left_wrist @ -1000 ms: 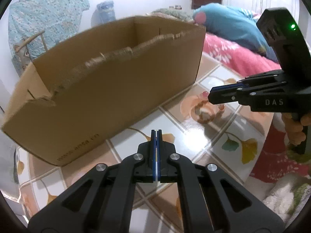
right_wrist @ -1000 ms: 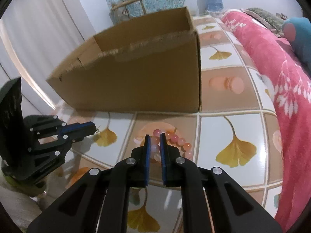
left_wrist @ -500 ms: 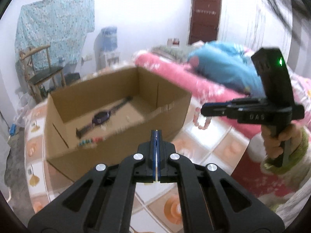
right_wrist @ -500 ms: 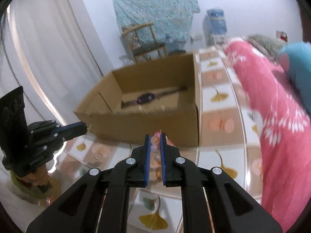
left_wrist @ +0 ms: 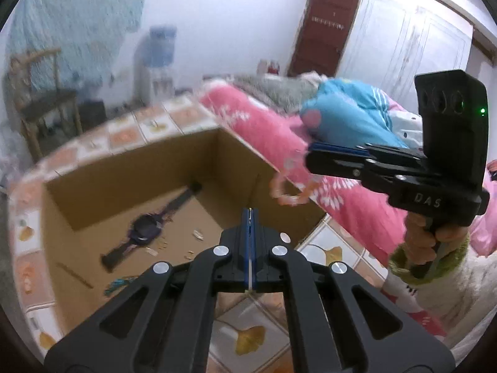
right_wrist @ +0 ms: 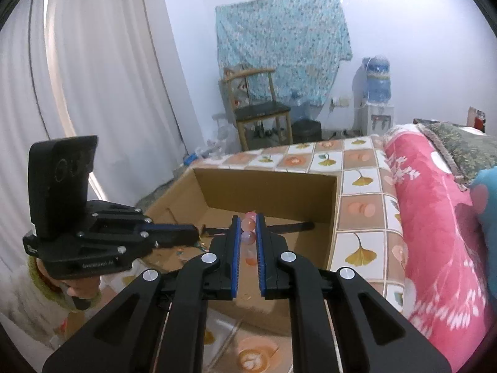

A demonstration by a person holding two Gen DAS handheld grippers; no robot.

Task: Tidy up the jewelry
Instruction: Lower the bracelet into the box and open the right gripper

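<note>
The right gripper (right_wrist: pixel 247 239) is clamped on a bead bracelet (right_wrist: pixel 248 228): 2 pink translucent beads sit between the blue pads (right_wrist: pixel 260 248) near their tips, and further beads show lower in the gap. In the left wrist view the same bracelet (left_wrist: pixel 287 191) hangs as a loop below the tip of the right gripper (left_wrist: pixel 307 155), blurred, its plane roughly vertical. The loop hangs level with the right-hand wall of the cardboard box (left_wrist: pixel 257 168), beside its rim; whether it is inside the rim cannot be told.

The left gripper (left_wrist: pixel 250 214) is fully closed, pads pressed flat together. A small yellowish speck shows at the tip; what it is cannot be told.

Ahead of and below both grippers, the open cardboard box (right_wrist: pixel 267 186) rests on a tiled-pattern surface (right_wrist: pixel 360 205). On the box floor lies a wristwatch (left_wrist: pixel 146 227), ahead-left of the left gripper's tips. Its strap is laid out straight; the long axis runs diagonally, from near-left to far-right in the left wrist view. Small loose pieces (left_wrist: pixel 197 234) lie near it on the box floor.

In the right wrist view the left gripper (right_wrist: pixel 195 231) points right, toward the right gripper's fingers, its tip just beside them.
</note>
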